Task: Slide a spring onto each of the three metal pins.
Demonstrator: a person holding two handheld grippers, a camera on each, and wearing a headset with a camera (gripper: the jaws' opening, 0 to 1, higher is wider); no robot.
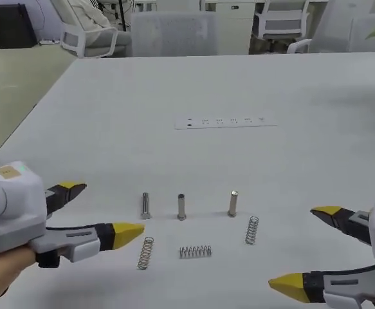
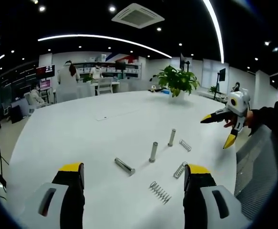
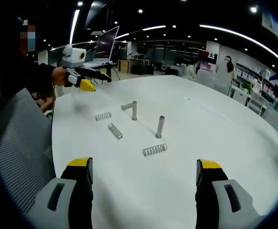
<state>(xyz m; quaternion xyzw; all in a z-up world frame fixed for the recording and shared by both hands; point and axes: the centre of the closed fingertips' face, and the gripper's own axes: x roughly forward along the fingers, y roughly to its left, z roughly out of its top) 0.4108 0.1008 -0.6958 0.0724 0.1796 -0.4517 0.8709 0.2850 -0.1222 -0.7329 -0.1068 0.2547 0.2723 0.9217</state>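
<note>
Three metal pins stand in a row on the white table [image 1: 193, 154]: the left pin [image 1: 145, 205] [image 2: 124, 166] [image 3: 127, 106] lies on its side, while the middle pin [image 1: 181, 206] [image 2: 153, 151] [image 3: 134, 110] and the right pin [image 1: 233, 203] [image 2: 171, 137] [image 3: 160, 127] stand upright. In front of them lie three loose springs: left [image 1: 146, 252] [image 2: 159, 192], middle [image 1: 195, 251] [image 2: 180, 169], right [image 1: 252, 230] [image 2: 185, 145] [image 3: 155, 150]. My left gripper [image 1: 103, 209] [image 2: 134, 170] [image 3: 97, 81] hovers open to the left of the pins. My right gripper [image 1: 301, 247] [image 3: 144, 165] [image 2: 217, 131] hovers open to their right. Both are empty.
A flush socket strip [image 1: 226, 122] is set into the table beyond the pins. Office chairs [image 1: 87, 32] stand past the far edge. A potted plant [image 2: 177, 81] and a laptop [image 3: 105, 45] sit on the table ends, and people stand in the background.
</note>
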